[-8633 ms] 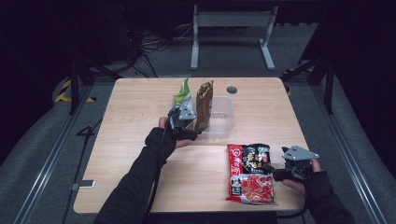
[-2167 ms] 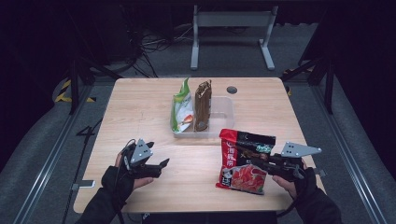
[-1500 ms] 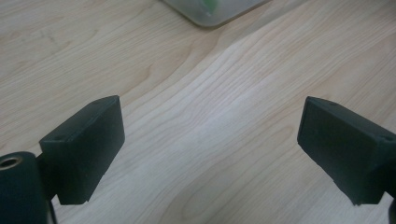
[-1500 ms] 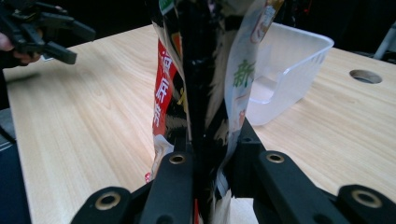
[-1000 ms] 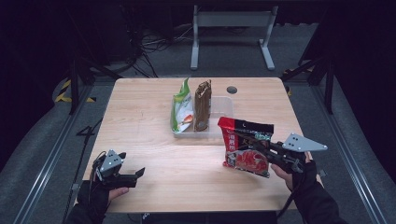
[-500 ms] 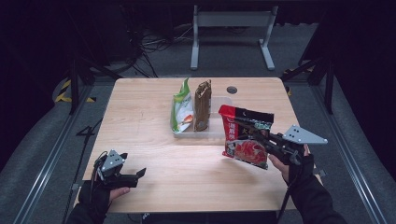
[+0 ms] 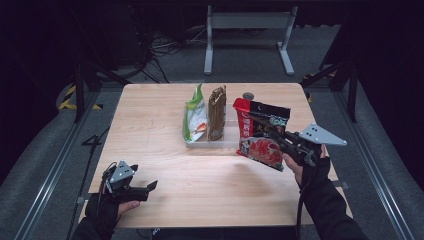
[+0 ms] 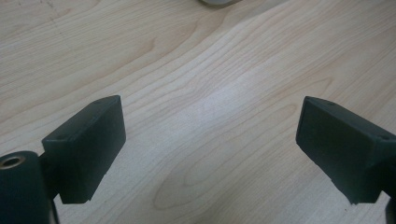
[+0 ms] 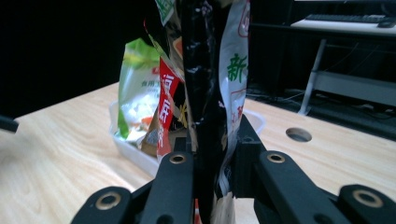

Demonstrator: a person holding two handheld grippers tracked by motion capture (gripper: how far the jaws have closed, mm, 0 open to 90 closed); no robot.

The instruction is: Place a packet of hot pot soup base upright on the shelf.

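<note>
two grippers are at work over the wooden table [image 7: 165, 115]. the right gripper [image 7: 280, 141], at about 3 o'clock on the tabletop in the high view, has its jaws clamped tight on the red and black packet [image 7: 261, 134], which hangs in the air clear of the wood, tilted, with its top edge leaning toward 11 o'clock. the fingers bite the packet's edge nearest the hand, and the rest of the bag spreads out past the fingertips toward 10 o'clock. in the right gripper view the packet [image 9: 205, 79] stands on edge between the two pads, rising straight up toward 12 o'clock. just beside the packet, at its 9 o'clock in the high view, sits the clear tray [image 7: 227, 144] holding the green packet [image 7: 194, 116] and the brown packet [image 7: 216, 112], both standing upright side by side. the red and black packet is near the tray's right end; whether it touches the tray i cannot tell. the left gripper [image 7: 149, 187] rests at about 7 o'clock on the table, well apart from the tray, its jaws spread wide with nothing but bare wood between them.
</note>
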